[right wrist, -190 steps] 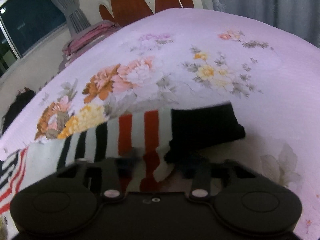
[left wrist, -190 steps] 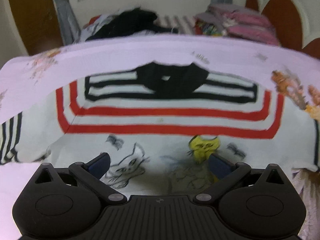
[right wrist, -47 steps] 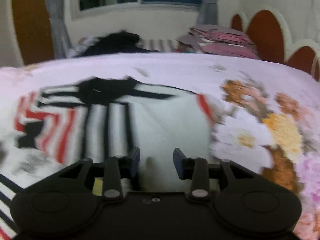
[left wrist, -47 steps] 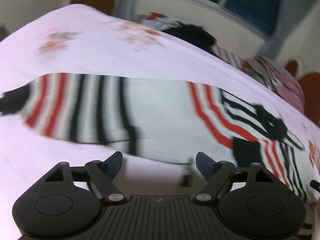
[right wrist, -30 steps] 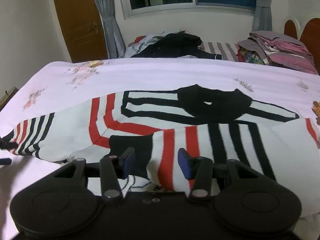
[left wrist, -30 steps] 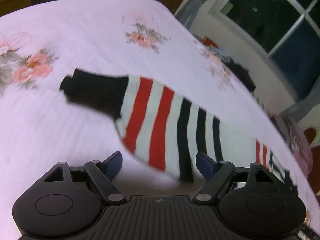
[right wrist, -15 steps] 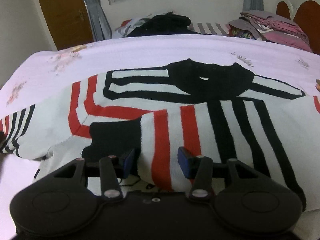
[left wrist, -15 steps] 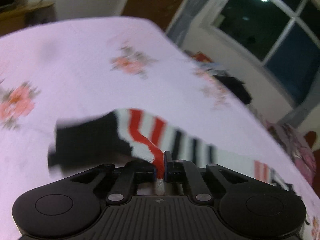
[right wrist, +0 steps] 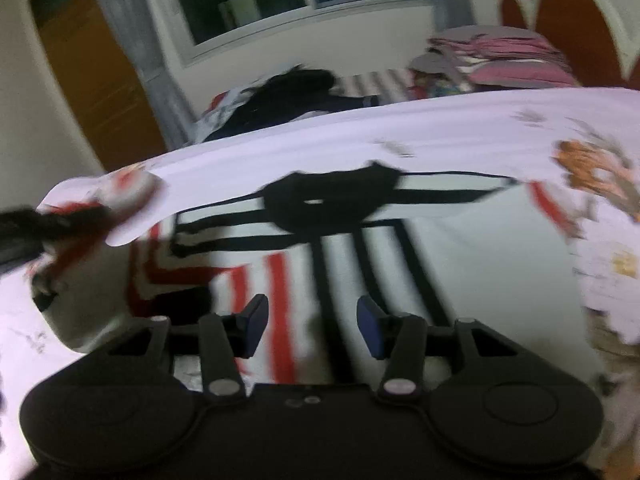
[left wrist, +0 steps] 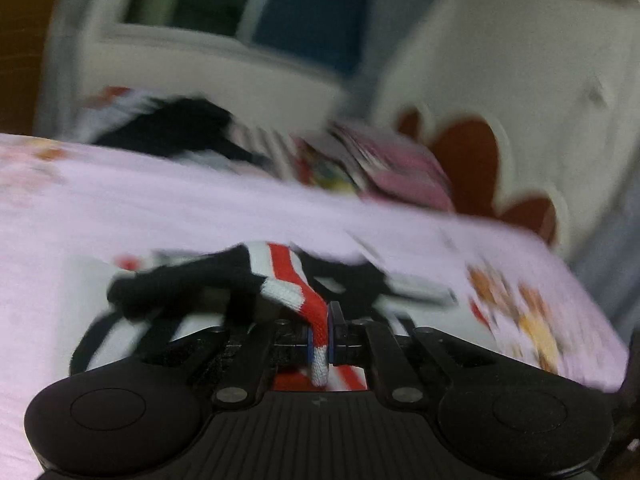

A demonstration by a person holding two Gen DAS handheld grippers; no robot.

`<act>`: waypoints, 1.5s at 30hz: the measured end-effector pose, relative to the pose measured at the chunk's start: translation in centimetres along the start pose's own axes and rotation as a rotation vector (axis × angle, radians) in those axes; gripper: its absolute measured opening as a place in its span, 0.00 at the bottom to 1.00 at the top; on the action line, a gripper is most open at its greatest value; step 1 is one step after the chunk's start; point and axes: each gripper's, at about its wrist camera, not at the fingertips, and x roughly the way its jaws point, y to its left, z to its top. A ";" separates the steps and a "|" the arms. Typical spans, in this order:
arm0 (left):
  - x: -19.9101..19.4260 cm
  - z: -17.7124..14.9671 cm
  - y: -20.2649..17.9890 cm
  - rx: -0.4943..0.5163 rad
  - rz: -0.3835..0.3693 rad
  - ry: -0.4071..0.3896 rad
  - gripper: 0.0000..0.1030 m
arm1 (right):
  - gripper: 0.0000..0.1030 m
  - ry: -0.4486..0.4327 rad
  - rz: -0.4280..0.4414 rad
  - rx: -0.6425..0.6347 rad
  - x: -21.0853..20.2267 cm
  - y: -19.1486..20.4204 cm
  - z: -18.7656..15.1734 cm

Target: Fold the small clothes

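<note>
A small white sweater (right wrist: 460,264) with red and black stripes and a black collar (right wrist: 332,200) lies on the pink floral bedsheet (right wrist: 440,128). One sleeve is folded across its chest. In the left wrist view my left gripper (left wrist: 324,340) is shut on the other sleeve (left wrist: 308,304), pinching its red and white knit; the black cuff (left wrist: 180,284) hangs to the left, lifted over the sweater body. In the right wrist view my right gripper (right wrist: 312,326) stands open just above the folded sleeve's stripes, nothing between its fingers. The lifted sleeve and cuff (right wrist: 52,224) show blurred at far left.
A heap of dark clothes (right wrist: 288,96) and a stack of folded pink clothes (right wrist: 500,60) lie past the bed's far edge. A brown and white headboard (left wrist: 480,152) is at the right. A window and a wooden door (right wrist: 92,68) are behind.
My left gripper closed on the striped sleeve, lifted it off the sheet and swung it over toward the sweater's body. My right gripper drew a little closer over the folded sleeve, still open.
</note>
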 end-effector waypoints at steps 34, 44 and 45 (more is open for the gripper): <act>-5.6 -7.6 10.2 0.003 0.443 0.055 0.45 | 0.20 -0.021 0.001 -0.198 3.6 7.9 0.2; -5.0 -8.2 10.5 -0.031 0.419 0.056 0.31 | 0.12 0.044 -0.064 0.053 2.3 -0.4 -1.0; -5.1 -8.2 10.5 -0.022 0.420 0.059 0.31 | 0.23 0.037 -0.060 0.062 2.1 -0.6 -1.0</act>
